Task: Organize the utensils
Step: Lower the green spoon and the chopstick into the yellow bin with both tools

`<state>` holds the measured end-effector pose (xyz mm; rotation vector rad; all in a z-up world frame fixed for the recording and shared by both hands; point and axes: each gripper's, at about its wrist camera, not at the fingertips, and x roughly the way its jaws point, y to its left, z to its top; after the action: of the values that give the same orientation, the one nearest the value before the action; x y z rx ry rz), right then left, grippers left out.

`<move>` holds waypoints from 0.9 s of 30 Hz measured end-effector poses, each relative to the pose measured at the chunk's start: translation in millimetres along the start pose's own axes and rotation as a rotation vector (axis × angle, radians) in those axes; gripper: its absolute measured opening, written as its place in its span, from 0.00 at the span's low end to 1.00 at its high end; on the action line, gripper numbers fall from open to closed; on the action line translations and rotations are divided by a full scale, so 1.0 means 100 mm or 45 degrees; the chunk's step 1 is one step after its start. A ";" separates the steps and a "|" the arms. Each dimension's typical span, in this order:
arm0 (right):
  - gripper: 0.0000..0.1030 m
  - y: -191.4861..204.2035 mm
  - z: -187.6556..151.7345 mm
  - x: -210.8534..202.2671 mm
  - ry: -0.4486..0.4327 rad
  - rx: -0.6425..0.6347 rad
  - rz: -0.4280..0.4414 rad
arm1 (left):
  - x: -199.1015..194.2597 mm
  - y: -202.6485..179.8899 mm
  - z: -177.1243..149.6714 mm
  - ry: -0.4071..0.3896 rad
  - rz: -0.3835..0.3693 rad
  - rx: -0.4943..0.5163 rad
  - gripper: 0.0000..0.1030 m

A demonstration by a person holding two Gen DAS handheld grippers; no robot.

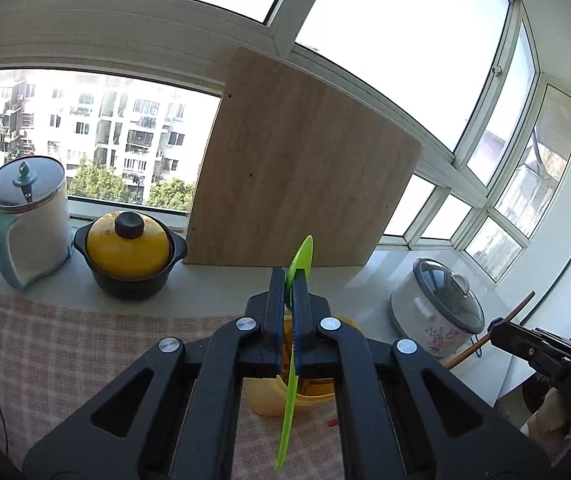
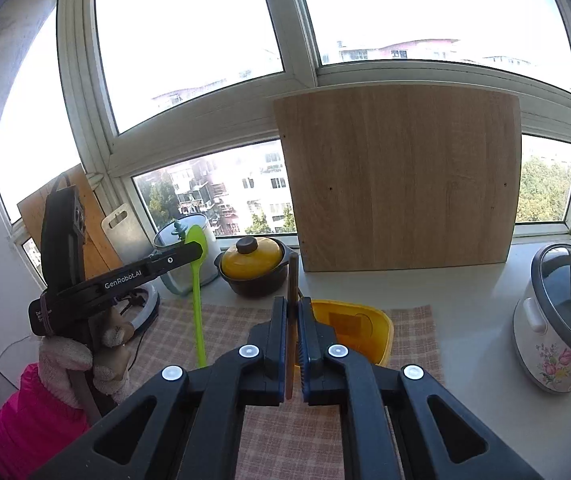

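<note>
Partly hidden yellow container (image 1: 269,400), left fingers (image 1: 290,280) clenching green spoon (image 1: 288,412), right fingers (image 2: 292,308) gripping perhaps chopsticks (image 2: 292,280).

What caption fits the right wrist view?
Right tongs clamp a brown stick above a yellow container; left tongs hold a green spoon.

Left hand-held gripper (image 1: 290,280) clamped tight (fingers nearly upright), right hand-held gripper (image 2: 292,308) likewise closed, gloved hand (image 2: 85,360) gripping the left.
</note>
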<state>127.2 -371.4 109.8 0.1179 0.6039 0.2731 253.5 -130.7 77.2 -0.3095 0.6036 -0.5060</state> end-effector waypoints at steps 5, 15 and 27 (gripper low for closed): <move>0.03 -0.06 0.16 -0.05 -0.037 0.001 -0.035 | 0.30 -0.02 0.22 -0.016 -0.033 0.002 0.01; 0.03 -0.26 0.28 0.16 -0.014 0.049 -0.081 | 0.93 0.07 0.36 0.010 -0.118 -0.006 0.01; 0.03 -0.46 0.20 0.52 0.086 0.106 -0.096 | 1.28 0.01 0.14 0.087 -0.116 0.080 0.01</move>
<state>189.7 -400.9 89.5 0.1666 0.6855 0.1795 352.9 -196.6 28.4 -0.2617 0.6407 -0.6239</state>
